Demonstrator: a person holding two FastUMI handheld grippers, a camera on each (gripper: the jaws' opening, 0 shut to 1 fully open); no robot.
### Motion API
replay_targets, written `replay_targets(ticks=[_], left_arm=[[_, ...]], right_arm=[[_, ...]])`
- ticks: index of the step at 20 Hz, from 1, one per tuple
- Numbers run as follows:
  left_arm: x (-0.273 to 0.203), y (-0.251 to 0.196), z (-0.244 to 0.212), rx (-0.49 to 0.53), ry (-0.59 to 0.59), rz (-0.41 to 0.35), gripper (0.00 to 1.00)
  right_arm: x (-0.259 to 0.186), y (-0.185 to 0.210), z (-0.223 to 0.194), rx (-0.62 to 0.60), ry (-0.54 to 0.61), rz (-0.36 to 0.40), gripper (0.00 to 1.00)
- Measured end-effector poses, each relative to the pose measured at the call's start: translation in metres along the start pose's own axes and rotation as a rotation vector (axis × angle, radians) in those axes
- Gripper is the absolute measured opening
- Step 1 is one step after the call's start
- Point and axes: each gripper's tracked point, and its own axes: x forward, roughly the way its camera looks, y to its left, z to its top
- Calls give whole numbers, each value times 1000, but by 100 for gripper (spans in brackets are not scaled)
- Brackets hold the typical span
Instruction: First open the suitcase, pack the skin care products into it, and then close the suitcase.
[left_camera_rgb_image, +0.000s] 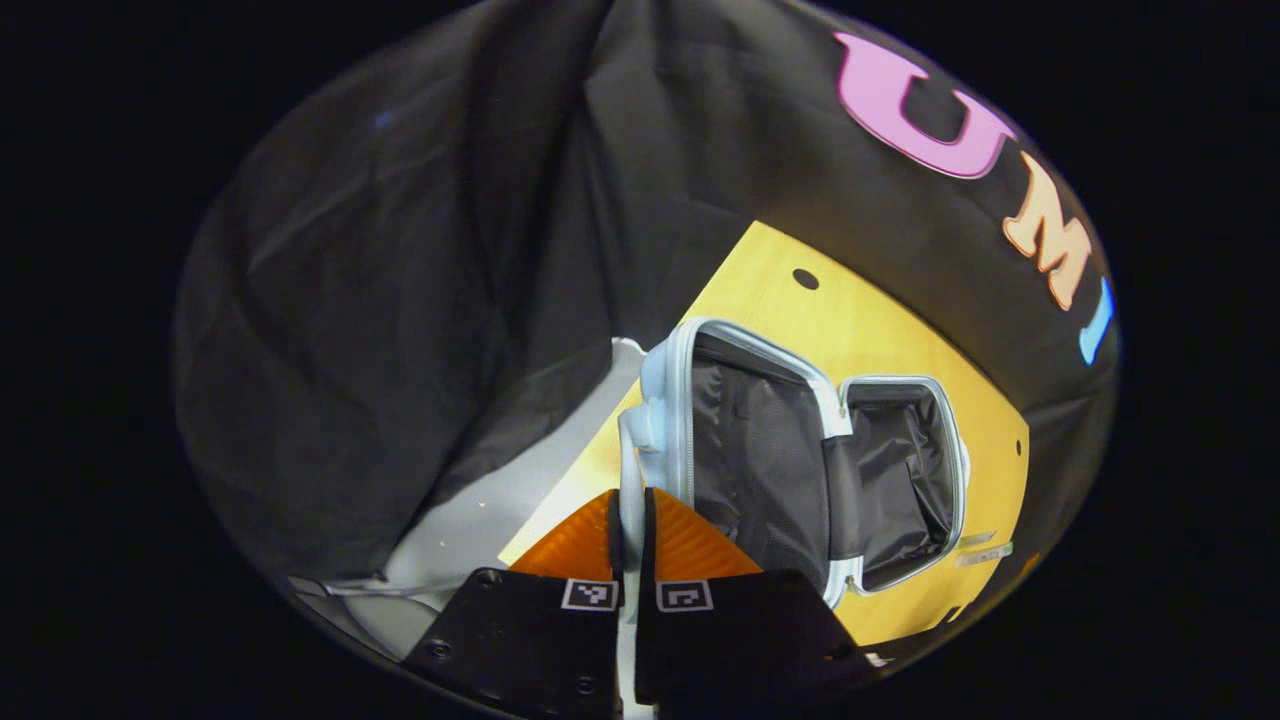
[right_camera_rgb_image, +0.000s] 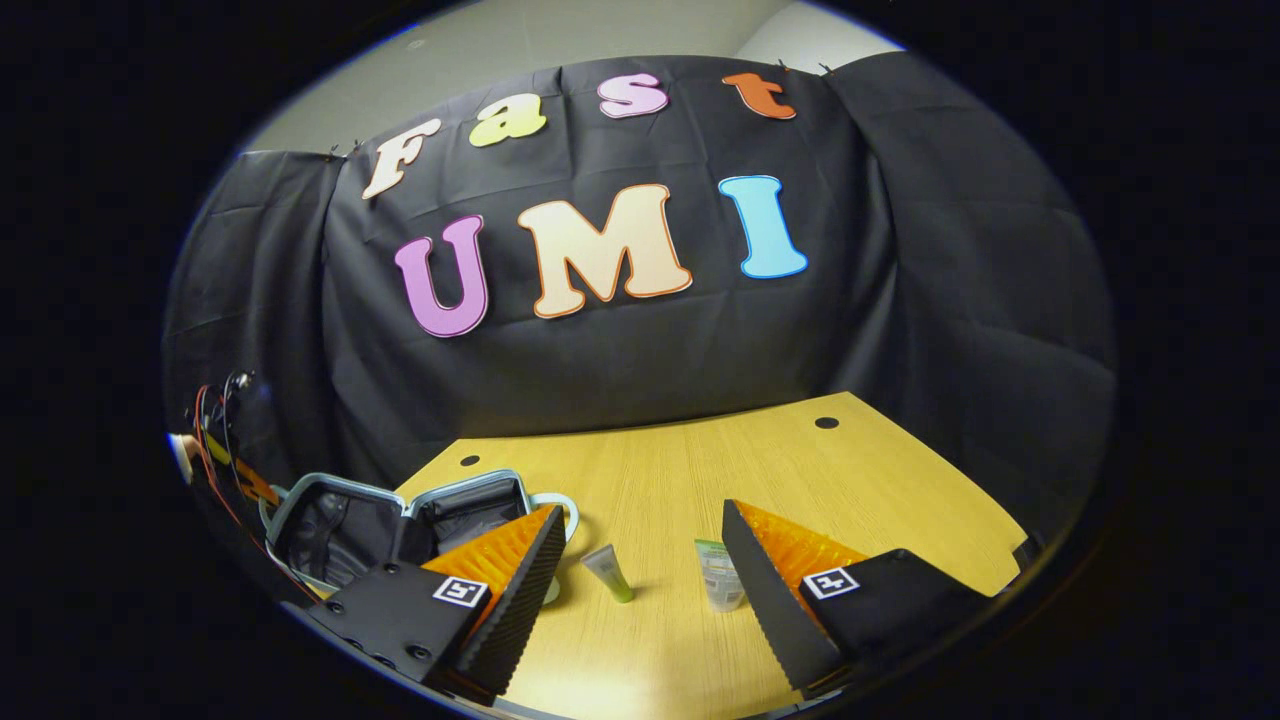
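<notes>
Suitcase (left_camera_rgb_image: 800, 460): we find it lying open on the yellow table (left_camera_rgb_image: 880, 330), both dark-lined halves bare. Left gripper (left_camera_rgb_image: 630, 530): fingers clamped on its pale handle (left_camera_rgb_image: 630, 470). Right gripper (right_camera_rgb_image: 640, 570): fingers wide apart above open tabletop; green tube (right_camera_rgb_image: 608, 572) and pale tube (right_camera_rgb_image: 717, 575) stand between them, suitcase at nine o'clock by the table's edge.

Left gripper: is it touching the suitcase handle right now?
Touching. The left gripper view shows the left gripper closed on the suitcase handle, both fingers pressing it.
</notes>
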Motion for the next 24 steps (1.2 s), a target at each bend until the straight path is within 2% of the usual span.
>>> replay_targets(ticks=[5, 7, 8, 9, 10, 11, 13, 16, 19, 20, 21, 22, 24], left_arm=[[1, -5, -8, -110, 49, -6, 0], [5, -2, -11, -109, 57, 2, 0], [7, 0, -13, -100, 60, 9, 3], [11, 2, -15, -91, 62, 18, 0], [14, 5, -18, -78, 63, 30, 3], [21, 9, -22, -67, 68, 43, 1], [30, 14, -29, -64, 81, 66, 5], [26, 10, -31, -75, 85, 54, 9], [11, 5, -26, -46, 46, 79, 65], [3, -3, -22, -40, 18, 73, 78], [-8, -14, -19, -30, -5, 65, 87], [-21, -25, -17, -10, -28, 52, 93], [-46, -58, -20, 51, -78, 22, 92]], right_arm=[[-5, -3, 0, 34, -2, -15, 98], [-5, -6, -1, 29, 6, -21, 98], [-5, -7, 0, 26, 5, -25, 98], [-6, -9, 1, 24, 4, -30, 98], [-6, -11, 2, 26, 3, -33, 98], [-6, -12, 2, 29, 4, -36, 98], [-5, -16, 0, 35, 13, -43, 98], [-4, -20, 0, 36, 18, -51, 98], [-3, -26, -3, 25, 27, -50, 98], [-3, -28, -4, 25, 33, -47, 98], [-3, -31, -5, 27, 37, -44, 98], [-2, -33, -6, 28, 42, -39, 98], [-1, -38, -8, 19, 51, -28, 98]])
